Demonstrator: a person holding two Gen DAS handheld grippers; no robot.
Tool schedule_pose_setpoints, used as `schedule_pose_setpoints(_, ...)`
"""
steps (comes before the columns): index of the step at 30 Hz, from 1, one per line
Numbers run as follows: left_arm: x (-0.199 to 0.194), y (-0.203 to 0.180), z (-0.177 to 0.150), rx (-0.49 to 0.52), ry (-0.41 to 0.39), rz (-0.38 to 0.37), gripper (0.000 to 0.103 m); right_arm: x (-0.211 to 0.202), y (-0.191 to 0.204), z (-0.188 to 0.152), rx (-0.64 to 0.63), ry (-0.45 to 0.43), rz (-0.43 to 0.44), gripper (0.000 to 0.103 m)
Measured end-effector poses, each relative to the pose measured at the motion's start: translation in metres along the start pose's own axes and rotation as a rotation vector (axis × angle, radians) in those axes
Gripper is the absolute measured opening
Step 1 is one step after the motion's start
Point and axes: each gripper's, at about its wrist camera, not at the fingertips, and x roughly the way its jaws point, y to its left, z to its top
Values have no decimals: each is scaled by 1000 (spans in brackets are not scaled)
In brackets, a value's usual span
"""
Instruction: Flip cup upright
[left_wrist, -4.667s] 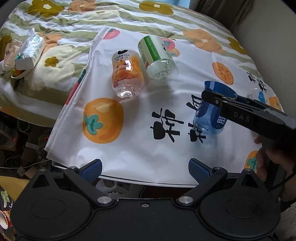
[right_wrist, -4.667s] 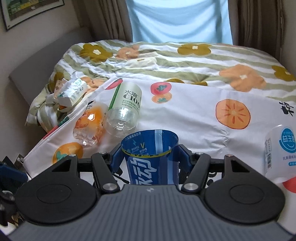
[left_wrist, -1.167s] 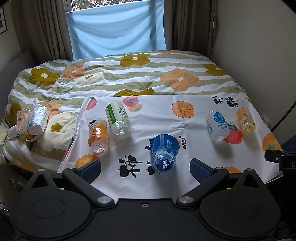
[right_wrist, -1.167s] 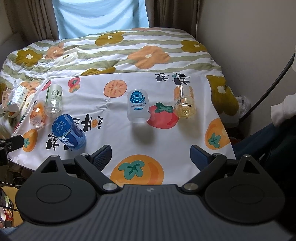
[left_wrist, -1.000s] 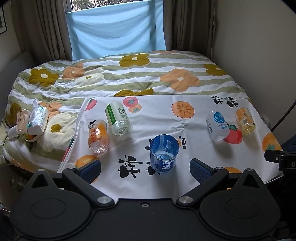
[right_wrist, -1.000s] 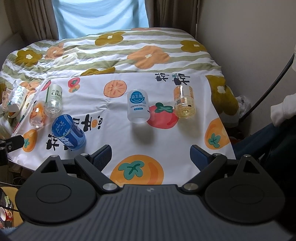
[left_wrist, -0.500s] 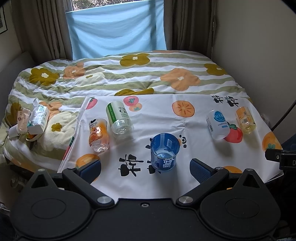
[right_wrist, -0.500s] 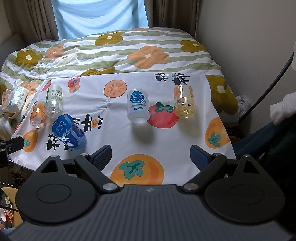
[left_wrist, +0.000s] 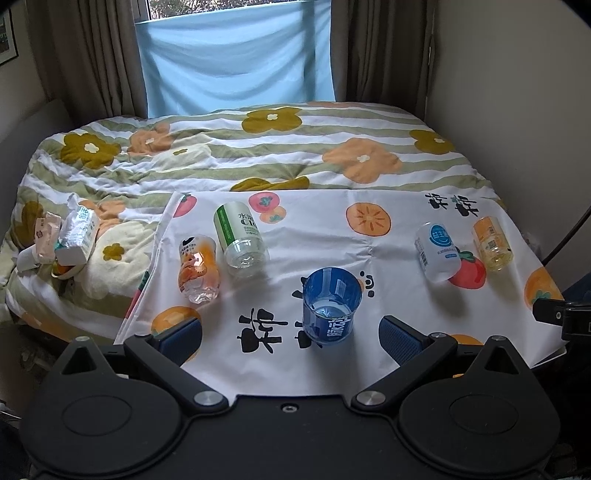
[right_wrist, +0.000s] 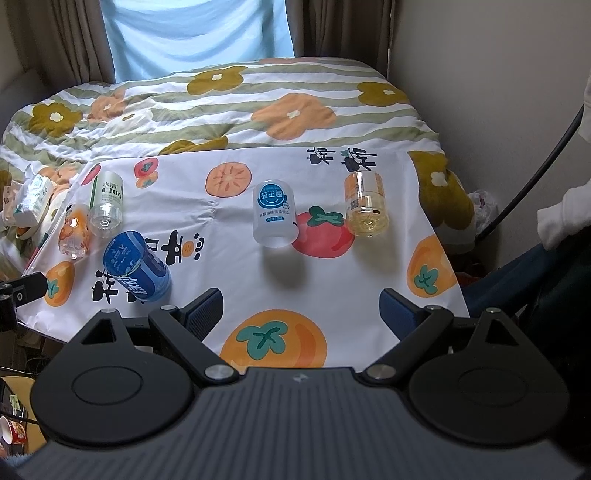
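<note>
Left wrist view: upright blue cup (left_wrist: 331, 309), green-labelled "C100" cup (left_wrist: 240, 232).

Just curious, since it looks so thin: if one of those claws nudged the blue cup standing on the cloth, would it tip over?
Probably. The blue cup looks like thin, empty clear plastic, so likely light. It stands on soft printed cloth over bedding, an unsteady base. Tipped, its round wall would likely roll.

Blue cup (left_wrist: 331, 309) upright between open left tool (left_wrist: 290, 334).
</note>
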Motion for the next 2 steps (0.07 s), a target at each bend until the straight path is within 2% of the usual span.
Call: schedule_pose_setpoints(2, 0, 0, 0, 1, 3, 0, 103, 0, 0, 0, -1, 0, 0, 103)
